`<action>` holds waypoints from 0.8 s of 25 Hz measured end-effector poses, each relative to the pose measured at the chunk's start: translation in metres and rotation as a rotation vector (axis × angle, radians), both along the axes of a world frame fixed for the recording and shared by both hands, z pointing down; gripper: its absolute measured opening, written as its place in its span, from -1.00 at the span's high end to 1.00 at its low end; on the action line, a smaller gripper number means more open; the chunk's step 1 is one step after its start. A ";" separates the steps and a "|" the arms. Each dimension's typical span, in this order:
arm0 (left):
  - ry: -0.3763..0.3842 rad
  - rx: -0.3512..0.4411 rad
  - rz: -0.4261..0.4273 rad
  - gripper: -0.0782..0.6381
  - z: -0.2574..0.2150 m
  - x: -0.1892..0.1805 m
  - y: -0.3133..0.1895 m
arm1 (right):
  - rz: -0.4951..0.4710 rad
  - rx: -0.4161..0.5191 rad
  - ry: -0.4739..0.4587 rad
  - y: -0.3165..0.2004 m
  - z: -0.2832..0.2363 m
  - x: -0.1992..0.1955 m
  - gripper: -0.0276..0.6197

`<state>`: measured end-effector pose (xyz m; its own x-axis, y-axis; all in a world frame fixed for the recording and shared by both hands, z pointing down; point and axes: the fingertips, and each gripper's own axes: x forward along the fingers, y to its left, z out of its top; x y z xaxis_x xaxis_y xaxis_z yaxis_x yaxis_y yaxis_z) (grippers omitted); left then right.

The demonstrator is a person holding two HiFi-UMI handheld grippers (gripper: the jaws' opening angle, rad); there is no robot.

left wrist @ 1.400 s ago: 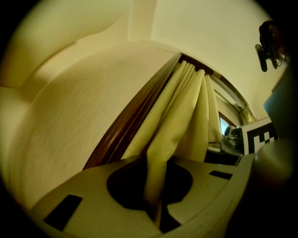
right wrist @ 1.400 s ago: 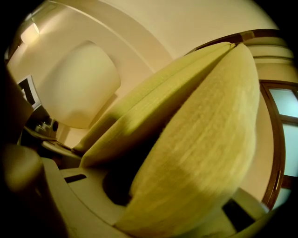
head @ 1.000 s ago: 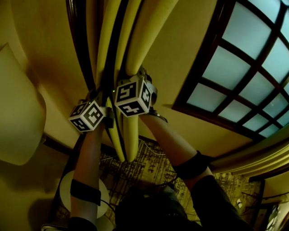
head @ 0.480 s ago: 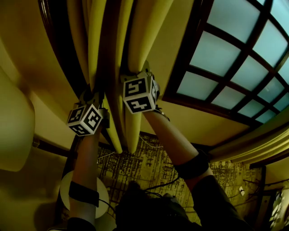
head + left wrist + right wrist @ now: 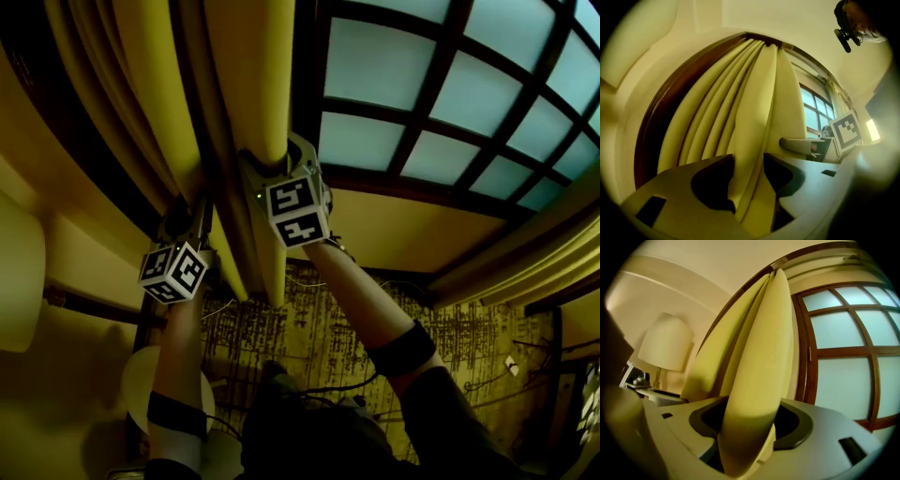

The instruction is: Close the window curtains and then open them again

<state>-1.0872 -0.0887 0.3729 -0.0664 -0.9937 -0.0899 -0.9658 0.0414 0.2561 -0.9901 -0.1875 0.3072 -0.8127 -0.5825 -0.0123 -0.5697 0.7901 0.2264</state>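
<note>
The yellow curtain (image 5: 248, 75) hangs bunched in thick folds at the left side of the dark-framed window (image 5: 394, 66). My left gripper (image 5: 187, 214) is at the bunch's left folds. Its jaws are opening, and one narrow fold (image 5: 740, 117) runs loosely between them (image 5: 748, 161). My right gripper (image 5: 269, 161) is higher and to the right, on the fold nearest the glass. Its jaws are also opening, and a thick rounded fold (image 5: 759, 343) fills the gap (image 5: 750, 405) without being pinched. The frosted panes (image 5: 843, 333) are uncovered.
A cream lamp shade (image 5: 665, 343) stands on a side table left of the curtain, and also shows at the head view's left edge (image 5: 19, 281). A round white table (image 5: 141, 375) and patterned carpet (image 5: 309, 328) lie below. Another gathered curtain (image 5: 525, 272) hangs at the right.
Both grippers and the curtain bunch have travelled toward the window's left side and sunk a little. More panes show to the right of the bunch than before.
</note>
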 end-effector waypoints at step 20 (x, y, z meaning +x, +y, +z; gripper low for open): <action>-0.090 -0.223 0.132 0.25 0.095 0.362 0.081 | 0.083 -0.314 0.079 0.103 0.165 0.442 0.43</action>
